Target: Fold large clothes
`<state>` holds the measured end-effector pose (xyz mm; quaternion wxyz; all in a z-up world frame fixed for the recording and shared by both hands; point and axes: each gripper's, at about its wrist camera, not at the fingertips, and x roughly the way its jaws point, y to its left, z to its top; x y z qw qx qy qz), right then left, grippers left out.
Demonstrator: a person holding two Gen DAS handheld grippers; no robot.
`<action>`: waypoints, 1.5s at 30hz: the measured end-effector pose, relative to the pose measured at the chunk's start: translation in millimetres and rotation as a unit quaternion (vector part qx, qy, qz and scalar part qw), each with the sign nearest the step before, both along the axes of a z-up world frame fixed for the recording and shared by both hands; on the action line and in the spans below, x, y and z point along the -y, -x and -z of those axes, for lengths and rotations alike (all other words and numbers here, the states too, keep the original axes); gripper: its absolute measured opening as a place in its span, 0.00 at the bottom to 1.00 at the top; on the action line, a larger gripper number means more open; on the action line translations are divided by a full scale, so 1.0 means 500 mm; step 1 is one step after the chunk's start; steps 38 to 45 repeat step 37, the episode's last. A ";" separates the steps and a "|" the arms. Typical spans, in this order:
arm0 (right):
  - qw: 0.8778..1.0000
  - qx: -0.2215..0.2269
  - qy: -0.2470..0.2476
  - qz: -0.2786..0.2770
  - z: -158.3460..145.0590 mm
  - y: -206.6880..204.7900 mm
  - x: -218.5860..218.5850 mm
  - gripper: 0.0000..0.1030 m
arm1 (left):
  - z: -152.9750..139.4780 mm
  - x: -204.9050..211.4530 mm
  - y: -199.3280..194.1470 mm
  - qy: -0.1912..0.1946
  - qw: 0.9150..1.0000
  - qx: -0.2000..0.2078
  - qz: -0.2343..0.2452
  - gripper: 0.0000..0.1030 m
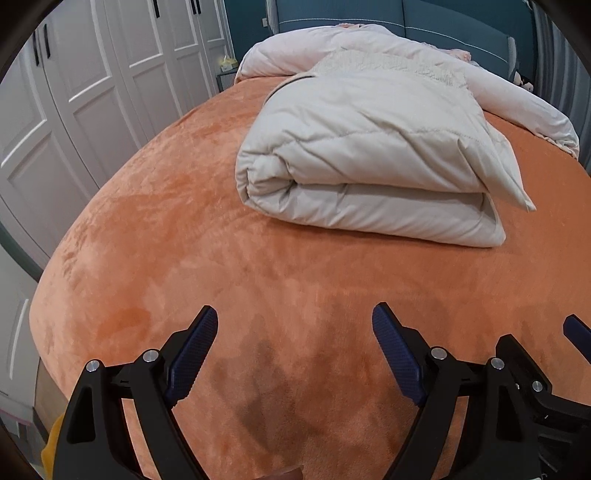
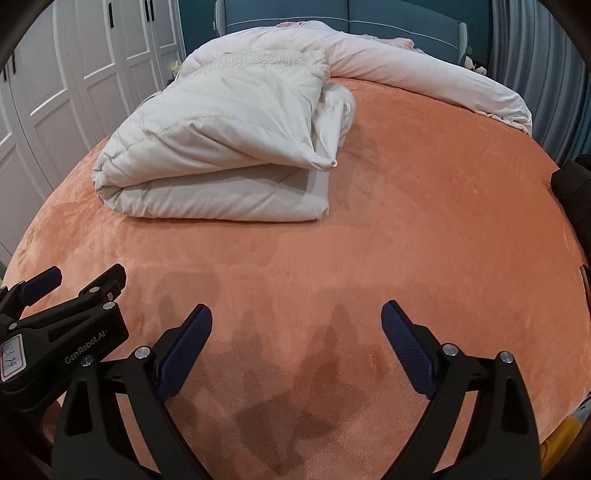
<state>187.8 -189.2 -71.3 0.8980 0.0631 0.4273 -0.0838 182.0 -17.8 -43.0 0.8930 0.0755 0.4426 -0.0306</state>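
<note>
A cream quilted padded garment (image 1: pixel 369 158) lies folded into a thick bundle on the orange bed cover (image 1: pixel 184 240), with a fleecy lining showing at its far end. It also shows in the right wrist view (image 2: pixel 221 147). My left gripper (image 1: pixel 295 325) is open and empty, above the bare cover well short of the bundle. My right gripper (image 2: pixel 297 317) is open and empty too, beside the left one, also short of the bundle. The left gripper shows at the lower left of the right wrist view (image 2: pixel 74 291).
A pale pink duvet (image 1: pixel 406 48) is heaped along the far end of the bed by a blue headboard (image 2: pixel 406 18). White wardrobe doors (image 1: pixel 74 92) stand to the left. A dark object (image 2: pixel 572 184) sits at the bed's right edge.
</note>
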 end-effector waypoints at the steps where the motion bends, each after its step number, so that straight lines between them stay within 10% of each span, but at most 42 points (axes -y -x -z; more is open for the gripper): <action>1: 1.000 0.000 -0.001 0.001 -0.001 0.000 0.001 0.88 | -0.001 0.001 -0.001 0.000 1.000 0.001 0.000 0.80; 45: 1.000 0.012 0.004 0.006 -0.024 -0.001 -0.006 0.88 | -0.026 0.019 0.000 -0.007 1.000 0.010 0.001 0.72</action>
